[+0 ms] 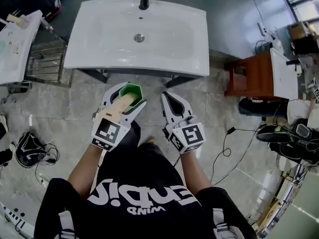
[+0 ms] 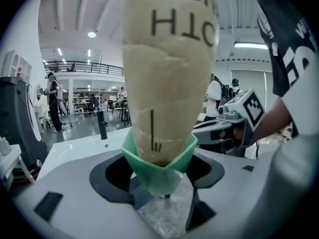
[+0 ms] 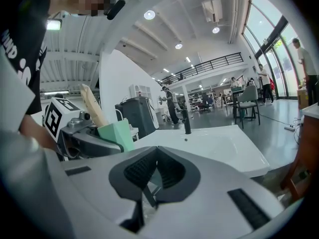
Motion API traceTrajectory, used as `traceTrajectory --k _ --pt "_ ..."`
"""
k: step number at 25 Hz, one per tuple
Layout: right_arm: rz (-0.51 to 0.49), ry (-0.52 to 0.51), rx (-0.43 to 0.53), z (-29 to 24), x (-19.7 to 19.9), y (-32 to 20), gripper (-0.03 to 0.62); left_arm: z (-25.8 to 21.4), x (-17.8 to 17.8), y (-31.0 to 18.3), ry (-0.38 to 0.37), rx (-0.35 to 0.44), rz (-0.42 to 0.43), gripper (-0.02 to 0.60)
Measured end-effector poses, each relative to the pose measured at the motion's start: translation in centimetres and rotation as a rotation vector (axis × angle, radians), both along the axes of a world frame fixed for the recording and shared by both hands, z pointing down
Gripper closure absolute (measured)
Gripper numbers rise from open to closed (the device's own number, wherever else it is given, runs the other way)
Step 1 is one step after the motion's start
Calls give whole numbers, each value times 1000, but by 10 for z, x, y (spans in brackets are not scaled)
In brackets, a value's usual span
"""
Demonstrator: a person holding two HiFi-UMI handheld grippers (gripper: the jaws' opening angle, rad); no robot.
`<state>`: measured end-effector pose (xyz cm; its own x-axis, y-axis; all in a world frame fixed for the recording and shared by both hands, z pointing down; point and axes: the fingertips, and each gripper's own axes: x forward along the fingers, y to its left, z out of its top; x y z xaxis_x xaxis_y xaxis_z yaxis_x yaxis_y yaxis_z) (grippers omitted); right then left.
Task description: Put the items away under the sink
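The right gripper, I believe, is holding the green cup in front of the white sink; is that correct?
Not quite: it is the left gripper that holds the green cup in front of the white sink, as the head view shows. The right gripper is shut and empty.

Light: bright, even, indoor; round ceiling lamps [image 3: 149, 15] plus tall windows [image 3: 271, 39] | Glare: lamps blown out, soft sheen on white sink [image 1: 169, 39] | Shadows: faint, dark band under sink's front edge | Focus: green cup [image 2: 159, 168] close to lens slightly soft | Distortion: strong fisheye, black vignetted corners in both gripper views; head view bowed at edges
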<state>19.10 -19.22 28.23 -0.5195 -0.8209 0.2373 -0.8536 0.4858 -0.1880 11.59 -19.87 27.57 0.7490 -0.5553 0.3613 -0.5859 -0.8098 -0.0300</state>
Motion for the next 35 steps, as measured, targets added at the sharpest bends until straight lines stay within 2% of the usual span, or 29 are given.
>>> traceTrajectory --k 4,12,17,23,35 --pt "-14 10 -1 14 7 0 576 9 10 1 8 4 -6 264" --pt "4 12 10 49 25 10 576 60 23 22 -8 -11 -4 265" --pt "-10 46 37 79 24 5 576 90 20 14 25 -11 -17 264" --pt "-26 48 65 126 20 -2 576 144 17 6 3 25 -21 265" --pt "-46 42 110 216 25 -28 576 233 15 -19 42 34 -74 265"
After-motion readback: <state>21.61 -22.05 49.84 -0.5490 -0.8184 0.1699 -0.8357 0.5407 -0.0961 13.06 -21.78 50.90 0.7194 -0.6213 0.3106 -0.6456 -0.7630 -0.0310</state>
